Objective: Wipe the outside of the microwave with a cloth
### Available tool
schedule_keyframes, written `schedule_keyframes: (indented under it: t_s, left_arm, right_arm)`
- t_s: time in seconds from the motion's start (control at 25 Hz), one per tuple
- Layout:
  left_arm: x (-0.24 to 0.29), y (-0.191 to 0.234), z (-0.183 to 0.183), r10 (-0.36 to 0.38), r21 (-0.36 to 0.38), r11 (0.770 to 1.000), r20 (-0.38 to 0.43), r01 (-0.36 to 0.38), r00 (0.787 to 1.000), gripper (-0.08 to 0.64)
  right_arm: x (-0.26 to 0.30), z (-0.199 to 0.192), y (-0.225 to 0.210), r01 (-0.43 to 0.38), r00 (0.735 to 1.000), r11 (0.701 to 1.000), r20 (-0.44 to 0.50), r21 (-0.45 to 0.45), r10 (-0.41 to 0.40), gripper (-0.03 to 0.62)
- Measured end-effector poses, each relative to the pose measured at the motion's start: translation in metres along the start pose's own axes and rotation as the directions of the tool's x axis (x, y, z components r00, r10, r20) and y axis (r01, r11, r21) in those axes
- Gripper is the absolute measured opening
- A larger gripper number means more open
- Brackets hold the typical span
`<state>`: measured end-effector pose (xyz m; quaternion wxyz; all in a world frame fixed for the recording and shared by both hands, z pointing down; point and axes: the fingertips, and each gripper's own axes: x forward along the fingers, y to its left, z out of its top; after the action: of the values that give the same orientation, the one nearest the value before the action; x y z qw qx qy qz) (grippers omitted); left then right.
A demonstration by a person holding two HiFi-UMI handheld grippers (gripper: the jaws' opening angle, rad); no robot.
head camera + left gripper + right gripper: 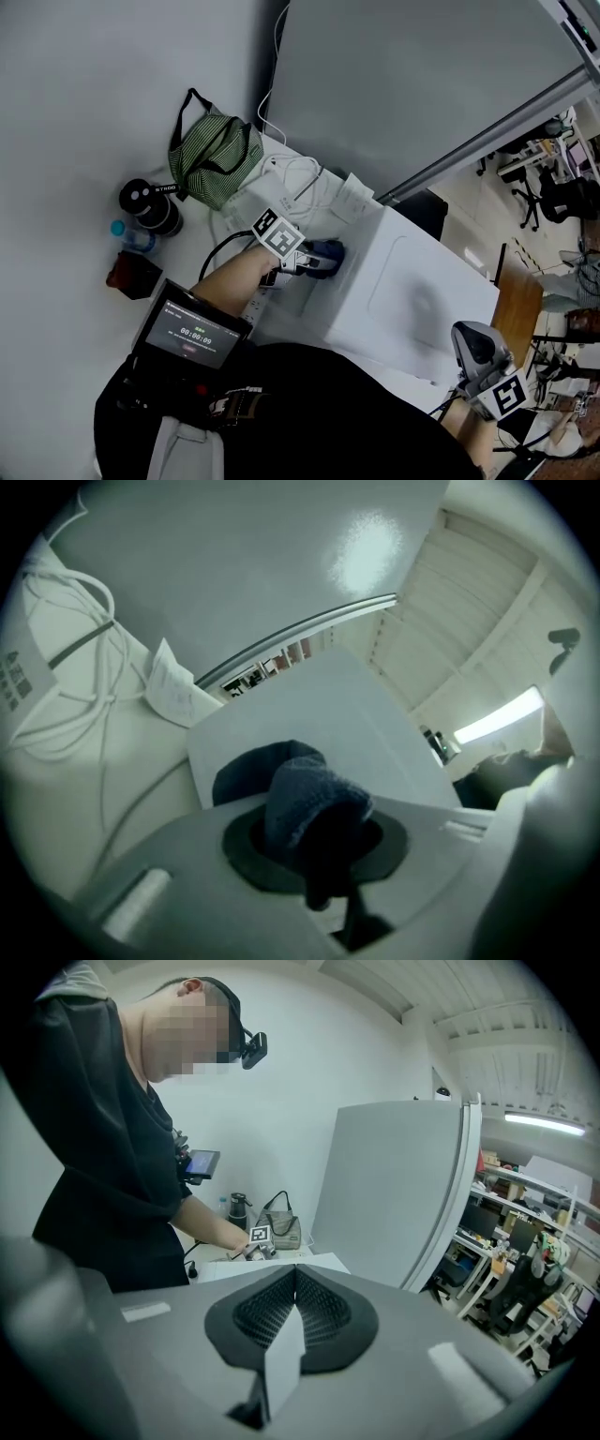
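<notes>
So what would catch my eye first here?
The big white microwave in the middle, with the left gripper pressing a dark blue cloth against its edge. The right gripper hangs off its near corner, fingers shut on nothing; a green striped bag sits behind.

Person: black short-sleeved top (pixel 103 1147); black head-mounted camera (pixel 246 1049); small black screen (pixel 192 330) at the chest, showing pale digits.
Left hand-held gripper (pixel 319 255): grey body, cube (pixel 278 234) of black-and-white square markers, black cable (pixel 217 251) at its rear.
Right hand-held gripper (pixel 469 339): grey shell, matching marker cube (pixel 506 394), black ribbed pads (pixel 323 1312).
</notes>
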<state>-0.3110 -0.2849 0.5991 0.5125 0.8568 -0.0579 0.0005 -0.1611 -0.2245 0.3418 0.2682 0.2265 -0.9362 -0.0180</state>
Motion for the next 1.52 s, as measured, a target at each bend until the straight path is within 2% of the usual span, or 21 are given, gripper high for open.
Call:
schedule_keyframes:
  t_s: [0.12, 0.24, 0.32, 0.4, 0.52, 0.6, 0.68, 0.76, 0.84, 0.96, 1.12, 1.32, 1.44, 1.52]
  left_arm:
    - [0.004, 0.029, -0.009, 0.102, 0.001, 0.995, -0.062, -0.102, 0.993, 0.055]
    - [0.007, 0.060, -0.022, 0.215, 0.013, 0.977, -0.119, -0.215, 0.969, 0.055]
    - [0.007, 0.075, -0.029, 0.288, 0.038, 0.958, -0.131, -0.285, 0.949, 0.055]
    - [0.005, 0.075, -0.030, 0.321, 0.062, 0.947, -0.119, -0.315, 0.940, 0.055]
    - [-0.016, 0.040, -0.020, 0.262, 0.052, 0.964, -0.055, -0.260, 0.963, 0.057]
    - [-0.037, -0.002, -0.002, 0.183, 0.031, 0.982, 0.016, -0.184, 0.983, 0.057]
    - [-0.048, -0.051, 0.014, 0.094, 0.048, 0.994, 0.064, -0.097, 0.993, 0.057]
    - [-0.047, -0.091, 0.021, 0.026, 0.090, 0.995, 0.074, -0.032, 0.997, 0.057]
    - [-0.033, -0.114, 0.013, -0.015, 0.110, 0.994, 0.041, 0.011, 0.999, 0.057]
    - [-0.016, -0.115, -0.001, -0.027, 0.100, 0.995, -0.002, 0.027, 1.000, 0.057]
    - [-0.014, -0.104, -0.001, 0.011, 0.131, 0.991, -0.015, -0.009, 1.000, 0.057]
    - [-0.013, -0.100, -0.005, -0.009, 0.115, 0.993, -0.025, 0.012, 1.000, 0.057]
    - [-0.013, -0.085, -0.010, 0.028, 0.115, 0.993, -0.042, -0.023, 0.999, 0.057]
    - [-0.011, -0.070, -0.019, 0.047, 0.083, 0.996, -0.053, -0.042, 0.997, 0.057]
  right_arm:
    - [0.003, -0.001, 0.002, -0.006, 1.000, 1.000, -0.009, -0.002, 0.006, 0.006]
    - [0.007, 0.001, 0.003, -0.014, 1.000, 1.000, -0.008, -0.013, 0.014, 0.006]
    - [0.008, 0.002, 0.004, -0.013, 1.000, 1.000, -0.007, -0.014, 0.013, 0.006]
    - [0.006, 0.004, 0.004, -0.010, 1.000, 1.000, -0.002, -0.017, 0.010, 0.006]
    - [0.002, 0.008, 0.004, -0.003, 1.000, 1.000, 0.016, -0.018, 0.004, 0.006]
    - [0.000, 0.009, 0.003, 0.003, 1.000, 1.000, 0.025, -0.018, -0.002, 0.006]
    - [-0.002, 0.008, 0.004, 0.007, 1.000, 1.000, 0.029, -0.022, -0.007, 0.006]
    - [-0.001, 0.009, 0.006, 0.006, 0.999, 1.000, 0.038, -0.025, -0.005, 0.006]
    - [-0.001, 0.011, 0.009, 0.004, 0.999, 1.000, 0.044, -0.030, -0.003, 0.006]
    - [-0.002, 0.013, 0.011, 0.007, 0.999, 0.999, 0.042, -0.038, -0.006, 0.006]
    - [-0.007, 0.012, 0.012, 0.013, 0.999, 0.999, 0.031, -0.038, -0.012, 0.006]
    - [-0.007, 0.011, 0.014, 0.010, 1.000, 0.999, 0.020, -0.044, -0.009, 0.006]
    - [-0.007, 0.012, 0.015, 0.011, 1.000, 0.999, 0.019, -0.051, -0.011, 0.006]
    - [-0.008, 0.012, 0.014, 0.014, 1.000, 0.999, 0.018, -0.052, -0.013, 0.006]
